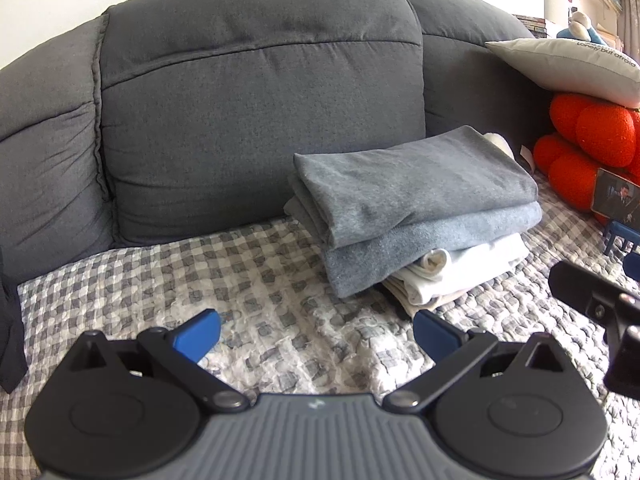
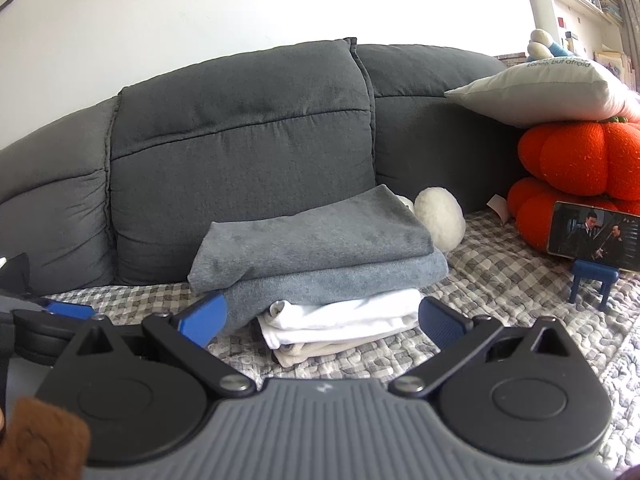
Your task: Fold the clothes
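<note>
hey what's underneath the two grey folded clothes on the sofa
Under the grey folded clothes lie folded white garments, resting on the checked cover. Only their front edges show; how many there are is hidden.

The folded grey clothes (image 2: 316,248) are looking like soft, matt, brushed cloth; the white ones (image 2: 344,320) beneath are showing smoother cotton. The checked quilt (image 1: 248,280) is lying puckered and rough. The orange cushions (image 2: 580,164) are looking fuzzy.
</note>
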Action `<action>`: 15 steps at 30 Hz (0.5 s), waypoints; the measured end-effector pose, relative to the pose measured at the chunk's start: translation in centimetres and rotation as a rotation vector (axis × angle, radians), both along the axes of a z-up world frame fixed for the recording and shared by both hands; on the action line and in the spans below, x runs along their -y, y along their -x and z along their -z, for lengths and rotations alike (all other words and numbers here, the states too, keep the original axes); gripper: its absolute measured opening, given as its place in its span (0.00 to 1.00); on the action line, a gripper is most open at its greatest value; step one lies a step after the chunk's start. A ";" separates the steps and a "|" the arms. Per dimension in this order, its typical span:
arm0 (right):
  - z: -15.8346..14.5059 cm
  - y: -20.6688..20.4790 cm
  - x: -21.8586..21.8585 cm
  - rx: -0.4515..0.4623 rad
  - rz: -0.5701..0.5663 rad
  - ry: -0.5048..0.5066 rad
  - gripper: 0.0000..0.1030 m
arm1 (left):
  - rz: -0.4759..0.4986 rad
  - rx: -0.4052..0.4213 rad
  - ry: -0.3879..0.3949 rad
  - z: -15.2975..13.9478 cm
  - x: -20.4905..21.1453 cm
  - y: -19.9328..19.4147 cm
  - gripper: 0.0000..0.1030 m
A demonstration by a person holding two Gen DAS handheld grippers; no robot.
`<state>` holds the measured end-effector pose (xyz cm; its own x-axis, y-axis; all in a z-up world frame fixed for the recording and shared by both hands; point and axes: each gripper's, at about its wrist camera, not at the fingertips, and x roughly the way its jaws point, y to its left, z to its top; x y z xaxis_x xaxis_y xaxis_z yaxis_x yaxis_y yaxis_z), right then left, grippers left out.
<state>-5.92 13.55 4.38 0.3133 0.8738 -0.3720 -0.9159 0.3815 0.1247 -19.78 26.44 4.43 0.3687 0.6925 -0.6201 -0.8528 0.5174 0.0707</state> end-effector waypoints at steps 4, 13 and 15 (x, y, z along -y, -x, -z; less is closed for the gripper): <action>0.1 0.1 -0.1 0.013 0.004 0.011 1.00 | 0.005 -0.008 -0.004 -0.1 0.1 -0.2 0.99; 0.1 -0.1 -0.1 0.008 0.006 0.019 1.00 | 0.011 -0.020 -0.021 -0.2 0.7 -0.6 0.99; 0.2 -0.1 -0.1 0.005 0.006 0.020 1.00 | 0.011 -0.021 -0.026 -0.3 0.8 -0.6 0.99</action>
<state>-5.81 13.69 4.22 0.3202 0.8646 -0.3873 -0.9144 0.3889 0.1121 -19.18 25.60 4.69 0.3634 0.7043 -0.6098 -0.8454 0.5243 0.1018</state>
